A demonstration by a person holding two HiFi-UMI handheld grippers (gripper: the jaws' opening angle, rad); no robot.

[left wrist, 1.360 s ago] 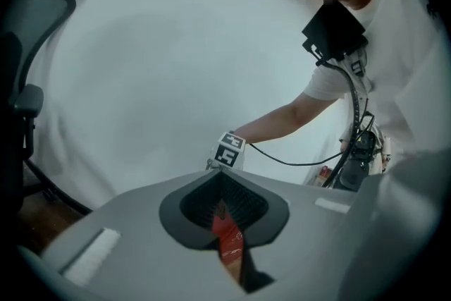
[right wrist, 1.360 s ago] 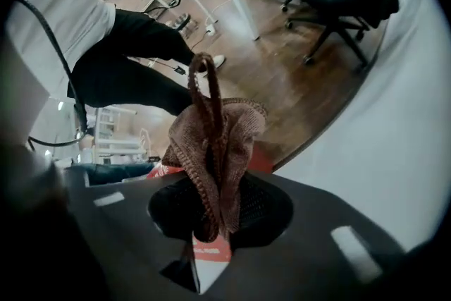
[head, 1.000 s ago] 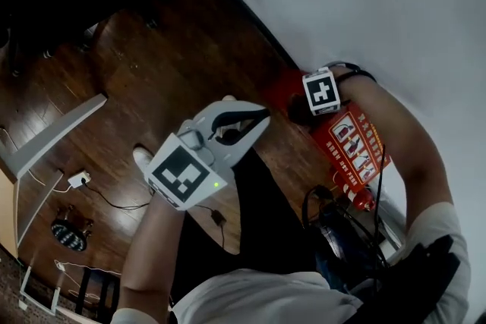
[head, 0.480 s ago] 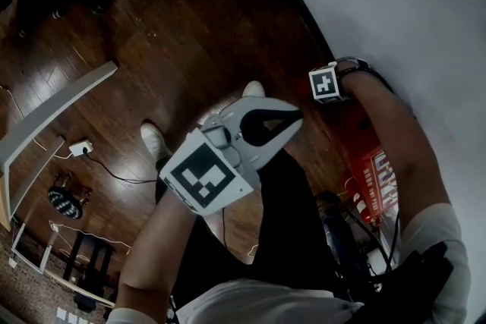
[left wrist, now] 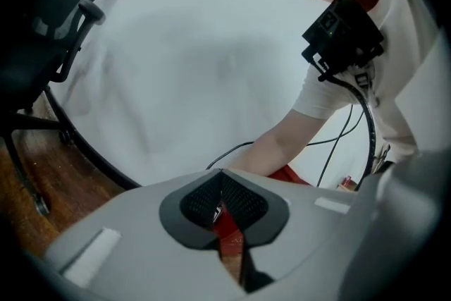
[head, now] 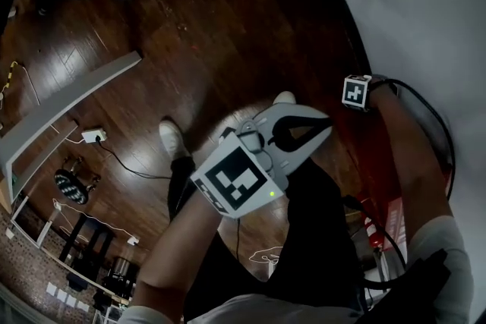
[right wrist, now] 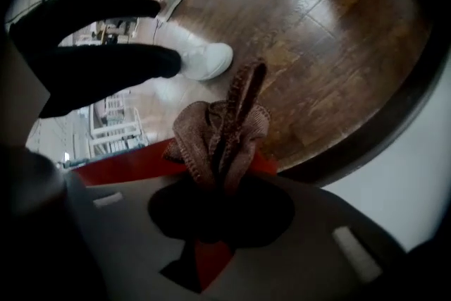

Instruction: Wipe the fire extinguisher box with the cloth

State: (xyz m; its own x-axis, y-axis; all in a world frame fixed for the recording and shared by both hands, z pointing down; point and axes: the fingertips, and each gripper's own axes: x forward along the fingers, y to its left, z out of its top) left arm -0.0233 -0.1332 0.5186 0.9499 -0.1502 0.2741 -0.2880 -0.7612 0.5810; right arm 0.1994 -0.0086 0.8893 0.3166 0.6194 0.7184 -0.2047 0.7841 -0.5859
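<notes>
Right gripper (right wrist: 215, 187) is clamped on a bunched brown cloth (right wrist: 218, 134) just over the red fire extinguisher box (right wrist: 120, 167) by the white wall (head: 425, 11); left gripper (left wrist: 223, 202) is closed, empty, above the wooden floor (head: 190, 49)

Left gripper (head: 323, 130) fingers (left wrist: 244, 204) seemingly together, right gripper (right wrist: 215, 183) clamping cloth (right wrist: 222, 134)

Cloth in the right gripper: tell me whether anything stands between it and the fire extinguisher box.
Nothing visible does. The right gripper is shut on the bunched cloth, and the red fire extinguisher box shows directly behind it with no object between; whether they touch cannot be told.
</notes>
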